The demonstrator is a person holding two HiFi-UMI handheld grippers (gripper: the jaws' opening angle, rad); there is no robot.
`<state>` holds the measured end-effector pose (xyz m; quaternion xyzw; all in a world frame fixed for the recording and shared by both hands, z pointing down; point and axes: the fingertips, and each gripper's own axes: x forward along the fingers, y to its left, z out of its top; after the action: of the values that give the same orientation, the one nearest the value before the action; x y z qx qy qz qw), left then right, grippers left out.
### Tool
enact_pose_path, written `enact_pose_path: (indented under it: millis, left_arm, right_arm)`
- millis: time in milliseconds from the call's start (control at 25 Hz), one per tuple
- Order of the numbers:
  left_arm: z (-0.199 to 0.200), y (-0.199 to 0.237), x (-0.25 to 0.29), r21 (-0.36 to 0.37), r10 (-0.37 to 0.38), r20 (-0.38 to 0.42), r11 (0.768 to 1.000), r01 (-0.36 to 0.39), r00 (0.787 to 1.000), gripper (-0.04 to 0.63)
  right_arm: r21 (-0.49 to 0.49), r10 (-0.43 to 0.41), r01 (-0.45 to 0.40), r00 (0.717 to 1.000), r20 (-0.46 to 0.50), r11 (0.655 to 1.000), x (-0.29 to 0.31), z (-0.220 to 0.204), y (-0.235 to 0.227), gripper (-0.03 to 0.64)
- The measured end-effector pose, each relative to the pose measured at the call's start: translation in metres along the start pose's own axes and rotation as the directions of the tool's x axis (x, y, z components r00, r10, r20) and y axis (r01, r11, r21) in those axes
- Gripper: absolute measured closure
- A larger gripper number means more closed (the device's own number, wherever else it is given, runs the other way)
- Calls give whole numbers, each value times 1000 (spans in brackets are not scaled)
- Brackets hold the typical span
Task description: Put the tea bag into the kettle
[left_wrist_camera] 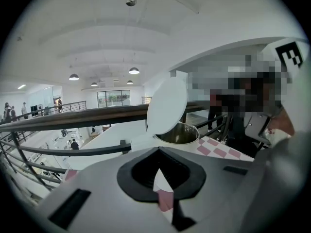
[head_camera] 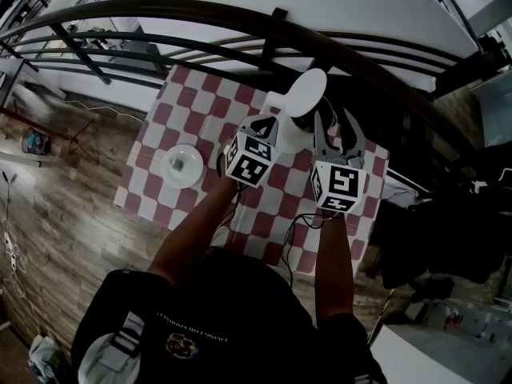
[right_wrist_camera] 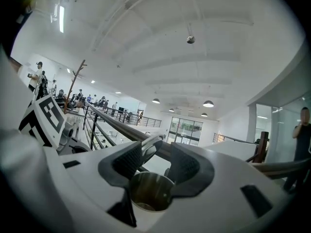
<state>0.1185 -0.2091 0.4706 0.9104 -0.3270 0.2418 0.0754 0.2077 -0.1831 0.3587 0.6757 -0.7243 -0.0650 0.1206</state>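
Kettle (head_camera: 290,133) on checkered table (head_camera: 192,110) by railing (head_camera: 160,10) — left claw (left_wrist_camera: 158,148) closed, right claw (right_wrist_camera: 161,152) spread empty.

White kettle (head_camera: 293,131), upright near far edge of checked desk (head_camera: 192,102). Lid (head_camera: 306,93) hinged open, tilted back. Steel interior (right_wrist_camera: 148,191) exposed.

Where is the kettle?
Head view: the kettle stands lid-open at the table's far side, right of the white dish. The right gripper points at its open mouth.
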Motion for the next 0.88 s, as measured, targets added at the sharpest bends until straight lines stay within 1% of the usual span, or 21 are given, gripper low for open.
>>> enact_pose_path:
  millis: [200,240,280,440,880]
  left_arm:
    - [-2,6,-4,-8,11,2,1000,-11,1000,597]
    - [-3,8,-4,-11,13,1,1000,-13,1000,597]
    - [-4,9,-5,-13,17,-1,1000,-17,1000,597]
    - [-7,15,-7,-23,28,-4,999,-28,1000,597]
    - [-11,22,-9,-35,46,-11,998,-47,999,597]
  right_arm:
    - [-2,5,-5,1000,23,1000,3,11,4,438]
    - [-4,3,-3,1000,30,1000,3,14,4,453]
    - [-9,3,-2,999,39,1000,3,16,5,600]
    - [-35,25,-23,998,59,999,6,24,17,607]
    - [-38,52,-50,997,51,998,17,28,26,607]
